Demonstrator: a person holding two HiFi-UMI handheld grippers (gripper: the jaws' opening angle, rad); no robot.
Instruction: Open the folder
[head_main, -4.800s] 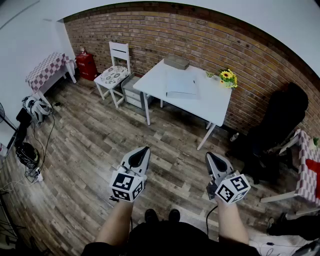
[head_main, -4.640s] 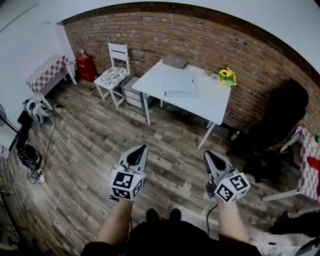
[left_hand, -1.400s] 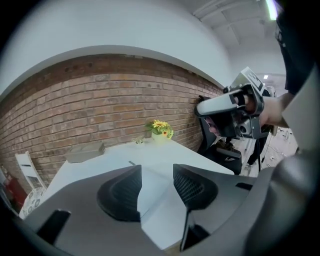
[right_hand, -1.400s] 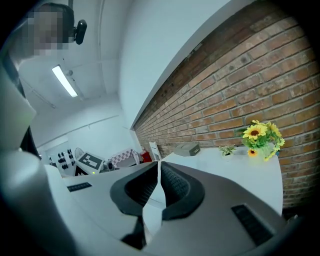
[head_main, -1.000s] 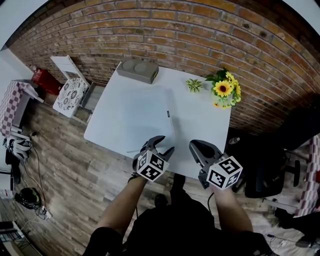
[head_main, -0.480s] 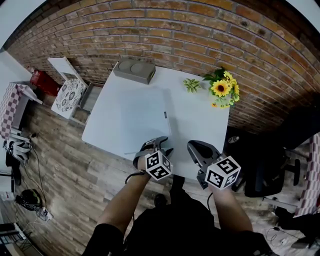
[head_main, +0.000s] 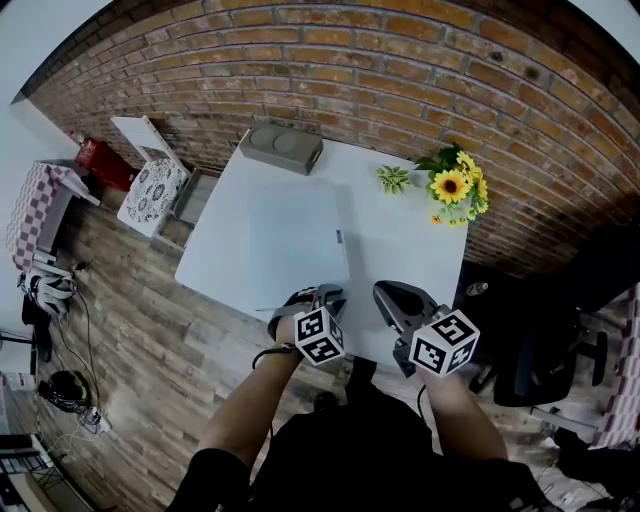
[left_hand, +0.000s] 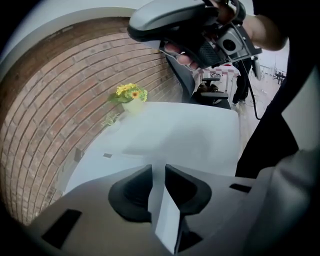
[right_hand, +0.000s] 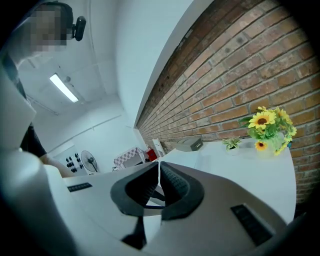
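A pale folder (head_main: 298, 235) lies flat on the white table (head_main: 415, 250), with a small dark tag on its right edge. My left gripper (head_main: 322, 292) points steeply down at the folder's near right corner. Its jaws are closing. In the left gripper view (left_hand: 158, 170) a thin white edge of the folder (left_hand: 167, 220) stands in the narrow gap between them, and the pads are not pressed on it. My right gripper (head_main: 385, 292) hovers over the table's near edge to the right of the folder. In the right gripper view (right_hand: 159, 167) its jaws meet with nothing between them.
A grey box (head_main: 281, 150) sits at the table's far edge. A vase of sunflowers (head_main: 455, 190) and a small plant (head_main: 393, 178) stand at the far right by the brick wall. A white chair (head_main: 150, 180) stands left of the table and a black chair (head_main: 540, 350) to the right.
I have walked from across the room up to the table. Over the last second my left gripper sank onto the folder's near corner, rolled, and its jaws narrowed. The right gripper stayed put.
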